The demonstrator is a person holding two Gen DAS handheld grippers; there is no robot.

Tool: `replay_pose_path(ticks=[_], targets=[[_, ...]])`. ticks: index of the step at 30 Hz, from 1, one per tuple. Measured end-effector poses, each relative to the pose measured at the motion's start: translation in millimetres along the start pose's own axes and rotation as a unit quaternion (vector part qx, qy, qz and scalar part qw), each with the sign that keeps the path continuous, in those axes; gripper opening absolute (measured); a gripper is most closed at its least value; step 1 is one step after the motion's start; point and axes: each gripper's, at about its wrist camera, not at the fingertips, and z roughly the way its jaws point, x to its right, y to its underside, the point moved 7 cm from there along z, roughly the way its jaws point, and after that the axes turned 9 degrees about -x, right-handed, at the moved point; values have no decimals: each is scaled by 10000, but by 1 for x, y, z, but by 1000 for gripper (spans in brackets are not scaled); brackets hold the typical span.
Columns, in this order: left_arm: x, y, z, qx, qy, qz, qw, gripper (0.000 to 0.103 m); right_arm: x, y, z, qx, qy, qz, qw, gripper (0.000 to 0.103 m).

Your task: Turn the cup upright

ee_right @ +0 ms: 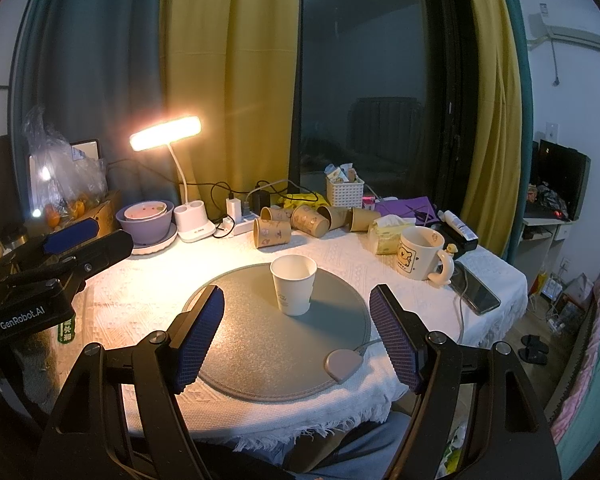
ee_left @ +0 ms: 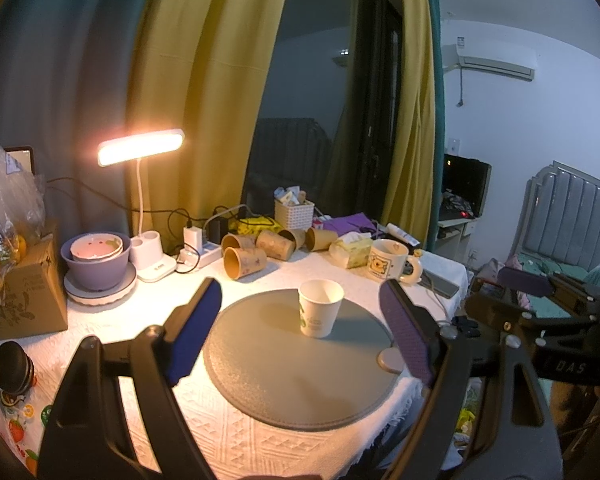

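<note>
A white paper cup (ee_left: 320, 307) with a green print stands upright, mouth up, on the round grey mat (ee_left: 284, 384); it also shows in the right wrist view (ee_right: 293, 289) on the mat (ee_right: 260, 356). My left gripper (ee_left: 300, 332) is open and empty, held back from the cup over the mat's near side. My right gripper (ee_right: 296, 336) is open and empty, also short of the cup. The right gripper shows at the right edge of the left wrist view (ee_left: 540, 292), and the left gripper at the left of the right wrist view (ee_right: 60, 248).
Several brown paper cups (ee_right: 300, 220) lie on their sides at the back. A bear mug (ee_right: 420, 252), tissue pack (ee_right: 388, 232), phone (ee_right: 476, 292), lit desk lamp (ee_right: 166, 134), purple bowl (ee_right: 148, 220) and a cable puck (ee_right: 342, 364) crowd the white-clothed table (ee_right: 140, 292).
</note>
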Motion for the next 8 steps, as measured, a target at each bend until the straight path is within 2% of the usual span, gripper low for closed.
replay_pose_path(ticks=[8], targets=[[5,4,-2,-14,56,-22,10000,82,-1,0,0,0,3,-4,10000,78]])
